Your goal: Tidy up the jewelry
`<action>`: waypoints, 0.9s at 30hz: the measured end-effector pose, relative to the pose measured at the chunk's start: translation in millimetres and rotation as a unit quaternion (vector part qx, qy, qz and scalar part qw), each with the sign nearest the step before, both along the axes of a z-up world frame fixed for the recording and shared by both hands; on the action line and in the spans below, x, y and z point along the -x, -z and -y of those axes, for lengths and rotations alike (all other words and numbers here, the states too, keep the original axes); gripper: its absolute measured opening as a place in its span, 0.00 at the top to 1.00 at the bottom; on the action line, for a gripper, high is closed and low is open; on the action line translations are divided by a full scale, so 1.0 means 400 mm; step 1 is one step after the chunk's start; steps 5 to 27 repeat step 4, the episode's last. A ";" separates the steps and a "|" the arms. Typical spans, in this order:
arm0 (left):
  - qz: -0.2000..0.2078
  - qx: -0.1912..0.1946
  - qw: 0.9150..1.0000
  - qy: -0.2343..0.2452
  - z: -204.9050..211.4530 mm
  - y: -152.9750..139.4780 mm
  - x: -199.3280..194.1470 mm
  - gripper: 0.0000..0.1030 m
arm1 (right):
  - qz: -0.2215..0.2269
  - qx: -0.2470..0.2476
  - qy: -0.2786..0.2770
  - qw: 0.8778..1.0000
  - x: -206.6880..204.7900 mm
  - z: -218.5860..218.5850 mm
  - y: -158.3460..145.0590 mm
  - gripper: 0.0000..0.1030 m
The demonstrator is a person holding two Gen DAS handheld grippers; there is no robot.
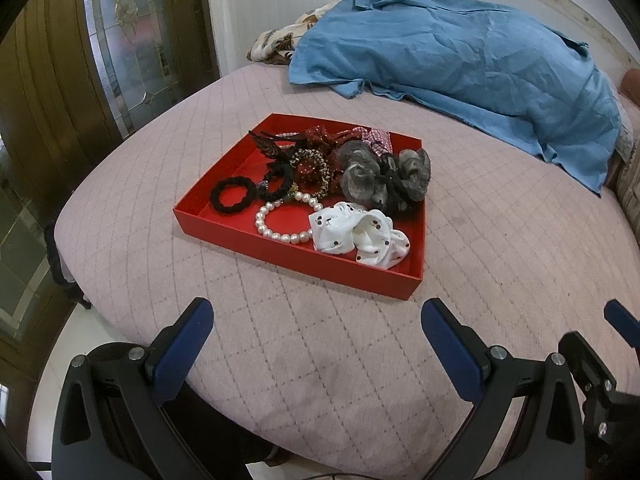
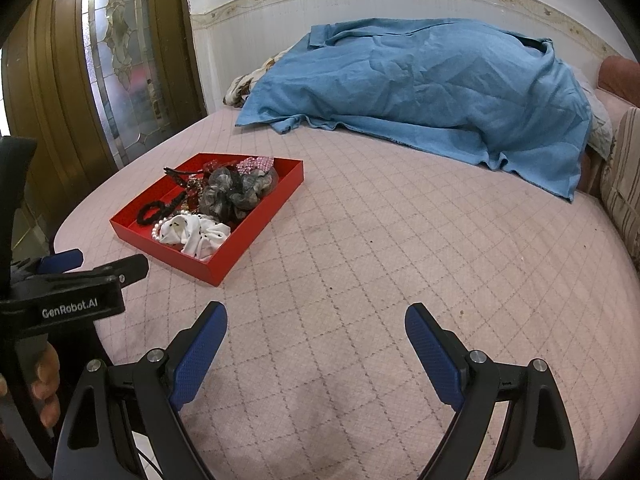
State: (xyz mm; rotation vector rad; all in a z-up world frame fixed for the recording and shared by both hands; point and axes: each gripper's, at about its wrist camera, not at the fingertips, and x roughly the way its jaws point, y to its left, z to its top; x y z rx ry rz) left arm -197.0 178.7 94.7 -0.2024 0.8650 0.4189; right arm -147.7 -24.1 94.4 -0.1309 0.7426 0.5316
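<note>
A red tray point(image 1: 224, 172) lies on the pink quilted bed and also shows in the right wrist view point(image 2: 256, 226). It holds a pearl bracelet point(image 1: 276, 235), a white spotted scrunchie point(image 1: 360, 236), a grey scrunchie point(image 1: 364, 174), a black hair tie point(image 1: 234, 194), a dark red spotted scrunchie point(image 1: 310, 168) and other hair pieces. My left gripper point(image 1: 316, 344) is open and empty, just in front of the tray. My right gripper point(image 2: 316, 344) is open and empty, to the right of the tray over bare quilt.
A blue garment point(image 1: 460, 64) lies heaped at the back of the bed over patterned bedding. A wooden door with leaded glass point(image 1: 128, 40) stands at left. Striped cushions point(image 2: 624, 184) sit at the right edge. The bed's near edge point(image 1: 132, 332) drops to a white floor.
</note>
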 end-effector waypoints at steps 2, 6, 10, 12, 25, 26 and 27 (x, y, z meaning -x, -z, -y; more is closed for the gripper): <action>-0.002 0.001 1.000 0.000 -0.002 -0.005 -0.007 0.00 | 0.000 -0.003 0.002 1.000 -0.001 0.005 0.000 0.09; -0.002 -0.001 1.000 0.007 0.003 -0.012 -0.014 0.00 | -0.001 -0.006 0.006 1.000 -0.004 0.012 0.000 0.09; -0.002 -0.001 1.000 0.007 0.003 -0.012 -0.014 0.00 | -0.001 -0.006 0.006 1.000 -0.004 0.012 0.000 0.09; -0.002 -0.001 1.000 0.007 0.003 -0.012 -0.014 0.00 | -0.001 -0.006 0.006 1.000 -0.004 0.012 0.000 0.09; -0.002 -0.001 1.000 0.007 0.003 -0.012 -0.014 0.00 | -0.001 -0.006 0.006 1.000 -0.004 0.012 0.000 0.09; -0.002 -0.001 1.000 0.007 0.003 -0.012 -0.014 0.00 | -0.001 -0.006 0.006 1.000 -0.004 0.012 0.000 0.09; -0.002 -0.001 1.000 0.007 0.003 -0.012 -0.014 0.00 | -0.001 -0.006 0.006 1.000 -0.004 0.012 0.000 0.09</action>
